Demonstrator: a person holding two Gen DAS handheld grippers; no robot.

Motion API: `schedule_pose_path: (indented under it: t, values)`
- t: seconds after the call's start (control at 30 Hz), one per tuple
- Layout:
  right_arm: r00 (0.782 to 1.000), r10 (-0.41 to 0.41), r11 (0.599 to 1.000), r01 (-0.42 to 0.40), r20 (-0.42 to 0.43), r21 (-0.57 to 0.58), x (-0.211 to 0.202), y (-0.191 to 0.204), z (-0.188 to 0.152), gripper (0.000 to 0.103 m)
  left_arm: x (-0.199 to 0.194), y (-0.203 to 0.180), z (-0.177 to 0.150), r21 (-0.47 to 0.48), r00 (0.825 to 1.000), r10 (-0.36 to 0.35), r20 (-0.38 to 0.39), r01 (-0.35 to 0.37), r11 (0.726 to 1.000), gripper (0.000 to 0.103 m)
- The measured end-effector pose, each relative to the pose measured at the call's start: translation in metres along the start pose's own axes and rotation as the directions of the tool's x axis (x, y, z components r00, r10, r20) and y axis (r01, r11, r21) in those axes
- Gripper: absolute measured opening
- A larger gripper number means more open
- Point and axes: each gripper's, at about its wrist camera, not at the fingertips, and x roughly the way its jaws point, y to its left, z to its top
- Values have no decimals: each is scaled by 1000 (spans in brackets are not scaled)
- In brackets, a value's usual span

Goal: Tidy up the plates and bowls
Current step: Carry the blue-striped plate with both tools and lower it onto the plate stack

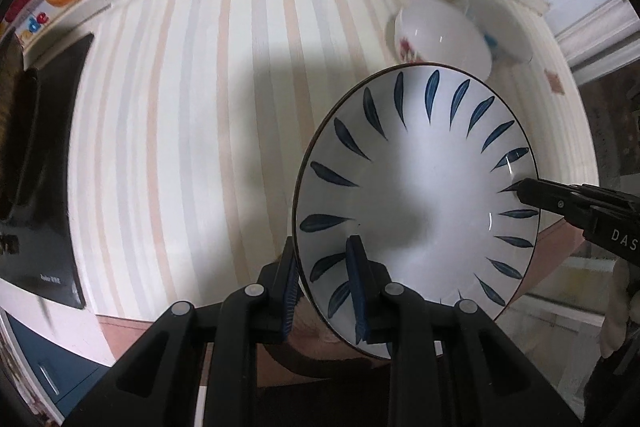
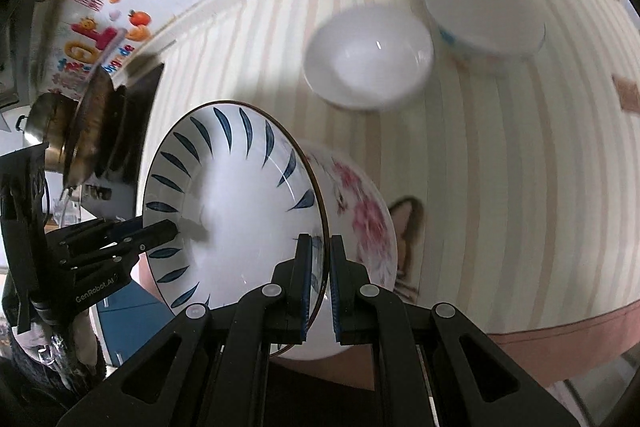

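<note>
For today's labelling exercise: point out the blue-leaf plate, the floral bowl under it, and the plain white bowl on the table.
Blue-leaf plate (image 1: 416, 187), left wrist view, its white centre.
Floral bowl (image 2: 368, 219), right wrist view, its pink-flowered outer wall.
Plain white bowl (image 2: 360, 67), right wrist view, its inside bottom.

My left fingers (image 1: 362, 291) pinch the near rim of a blue-leaf plate (image 1: 416, 203), held above the striped bench (image 1: 192, 131). My right fingers (image 1: 532, 193) clamp its far rim. Three white bowls (image 1: 440, 39) sit beyond.

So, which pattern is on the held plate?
Dark blue leaf strokes on the white plate; left wrist view.
</note>
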Motion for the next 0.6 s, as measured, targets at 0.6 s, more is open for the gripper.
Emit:
schedule_pose_path:
  t: [0.6]
  values:
    - [996,-31,999,32,-81,11,48,-36,-28,9,43,-29,2,22,994,92,-52,-91,996,21]
